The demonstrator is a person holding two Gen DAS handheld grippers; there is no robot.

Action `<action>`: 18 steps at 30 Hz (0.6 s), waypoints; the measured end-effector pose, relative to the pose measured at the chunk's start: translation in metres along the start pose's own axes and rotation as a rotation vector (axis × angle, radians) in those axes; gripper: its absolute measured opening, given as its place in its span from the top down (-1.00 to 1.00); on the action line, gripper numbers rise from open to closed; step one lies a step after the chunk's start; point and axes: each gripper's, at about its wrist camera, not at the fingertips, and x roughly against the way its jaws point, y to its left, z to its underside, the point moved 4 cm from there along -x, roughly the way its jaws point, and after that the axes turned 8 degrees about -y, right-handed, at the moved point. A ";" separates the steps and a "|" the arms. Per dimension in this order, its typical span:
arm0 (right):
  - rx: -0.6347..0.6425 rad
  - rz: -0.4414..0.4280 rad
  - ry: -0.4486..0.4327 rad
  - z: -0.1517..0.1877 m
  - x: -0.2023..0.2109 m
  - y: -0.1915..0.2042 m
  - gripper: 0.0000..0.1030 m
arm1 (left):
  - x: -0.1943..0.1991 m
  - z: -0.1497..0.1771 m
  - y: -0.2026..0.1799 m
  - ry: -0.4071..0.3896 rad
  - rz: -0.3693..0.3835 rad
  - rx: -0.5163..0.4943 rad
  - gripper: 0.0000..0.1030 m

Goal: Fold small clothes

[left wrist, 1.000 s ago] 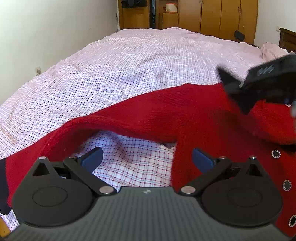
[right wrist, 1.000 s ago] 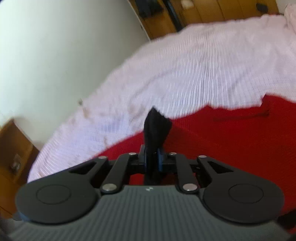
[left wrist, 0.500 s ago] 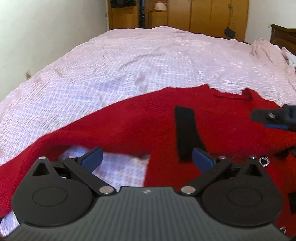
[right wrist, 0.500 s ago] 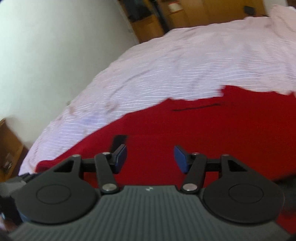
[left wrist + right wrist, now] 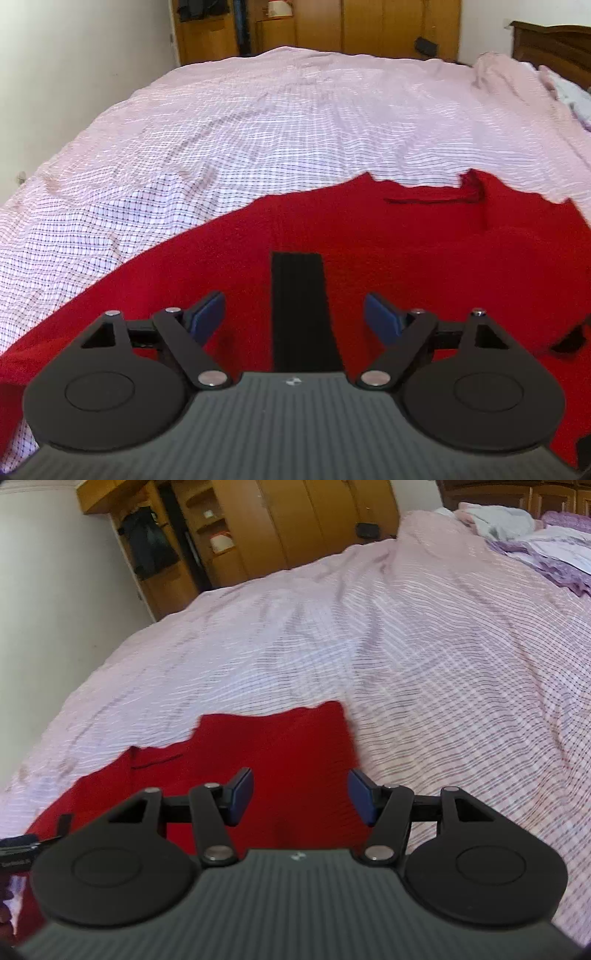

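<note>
A red knitted garment lies spread on the checked pink bedsheet. On it rests a black band, running straight away from me. My left gripper hangs low over the garment with the band between its blue pads. The jaws are closing and the pads stand clear of the band on both sides. In the right wrist view my right gripper is open over the right-hand part of the red garment, close to its edge, with nothing between its fingers.
The bedsheet stretches far ahead and to the right. Wooden wardrobes stand beyond the bed and a white wall runs along the left. Purple and pale bedding is piled at the far right, by a dark headboard.
My right gripper let go of the black band, opened and swung right over the garment's edge. The left gripper slid right over the red knit, so the band now lies between its narrowing fingers.
</note>
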 end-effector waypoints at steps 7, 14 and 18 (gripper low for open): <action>-0.018 -0.012 0.060 0.001 -0.034 -0.019 -0.16 | -0.023 0.002 0.000 0.037 0.075 0.084 -0.46; -0.011 -0.069 0.075 0.009 -0.032 -0.026 -0.16 | -0.025 0.004 -0.018 -0.009 0.069 0.017 -0.25; -0.066 -0.088 0.073 0.009 -0.035 -0.034 -0.16 | -0.030 0.006 -0.016 -0.017 0.057 0.063 -0.25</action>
